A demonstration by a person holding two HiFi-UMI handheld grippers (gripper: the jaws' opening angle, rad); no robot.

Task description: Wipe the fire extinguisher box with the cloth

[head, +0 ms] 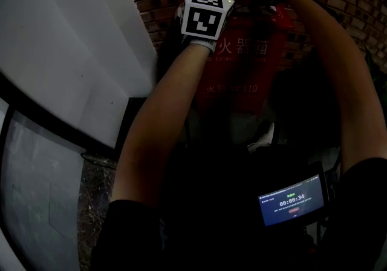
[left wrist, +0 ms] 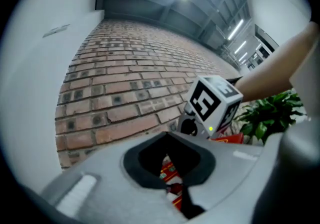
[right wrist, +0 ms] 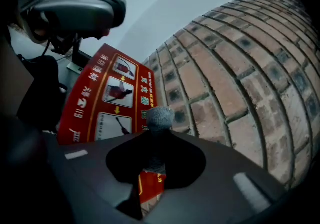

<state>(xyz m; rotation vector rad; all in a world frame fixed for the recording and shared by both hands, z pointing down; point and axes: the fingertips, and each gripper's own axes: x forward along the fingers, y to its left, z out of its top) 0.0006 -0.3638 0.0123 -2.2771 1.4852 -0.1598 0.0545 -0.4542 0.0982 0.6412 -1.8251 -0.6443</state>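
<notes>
Right gripper view: my right gripper (right wrist: 146,188) clamps the grey knitted cloth (right wrist: 160,118); I should press it flat on the red fire extinguisher box (right wrist: 105,98) left of my fingers. My left gripper (left wrist: 176,190) is closed, empty.

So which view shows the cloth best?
Right gripper view: the grey cloth stands pinched in the right gripper, weave visible. Head view is too dark to pick it out; left gripper view shows none of it.

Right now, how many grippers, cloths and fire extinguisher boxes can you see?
Grippers: 2 (left gripper, right gripper)
Cloth: 1, grey, clamped in the right gripper
Fire extinguisher box: 1, red
Total: 4
</notes>
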